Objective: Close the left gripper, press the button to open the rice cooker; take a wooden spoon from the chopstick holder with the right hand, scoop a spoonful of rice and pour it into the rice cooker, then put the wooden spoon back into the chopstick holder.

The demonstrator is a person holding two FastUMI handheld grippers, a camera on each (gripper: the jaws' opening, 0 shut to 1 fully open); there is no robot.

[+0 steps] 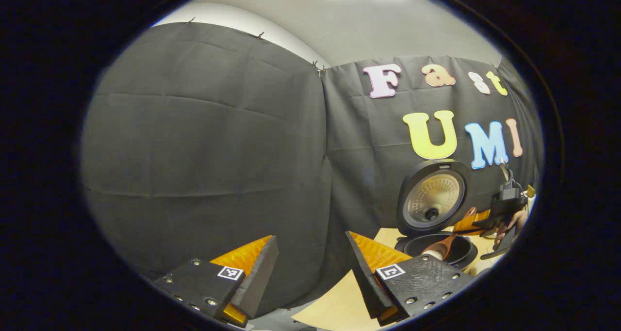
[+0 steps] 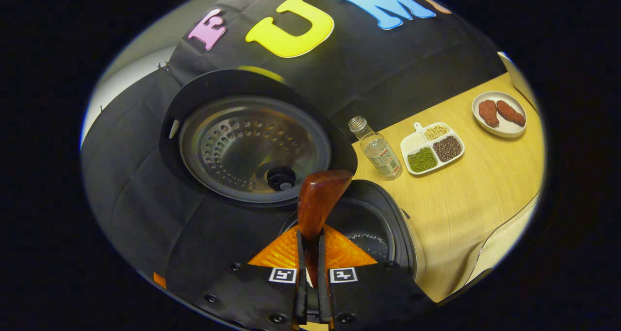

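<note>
The black rice cooker (image 2: 388, 209) stands open, its lid (image 2: 252, 146) upright against the booth wall. My right gripper (image 2: 310, 243) is shut on the handle of the wooden spoon (image 2: 318, 200), whose bowl hangs over the inner pot (image 2: 364, 224). A few white grains lie in the pot. In the left gripper view the rice cooker (image 1: 434, 202) sits far right, with the wooden spoon (image 1: 444, 246) dipping into it and the right gripper (image 1: 490, 222) held by a hand. My left gripper (image 1: 310, 268) stands open and empty, well left of the cooker.
On the wooden table (image 2: 475, 200), right of the cooker, stand a small clear bottle (image 2: 381, 151), a white divided dish (image 2: 432, 149) of beans and grains, and a white plate (image 2: 499, 113) with two red pieces. The table's front edge runs at the lower right.
</note>
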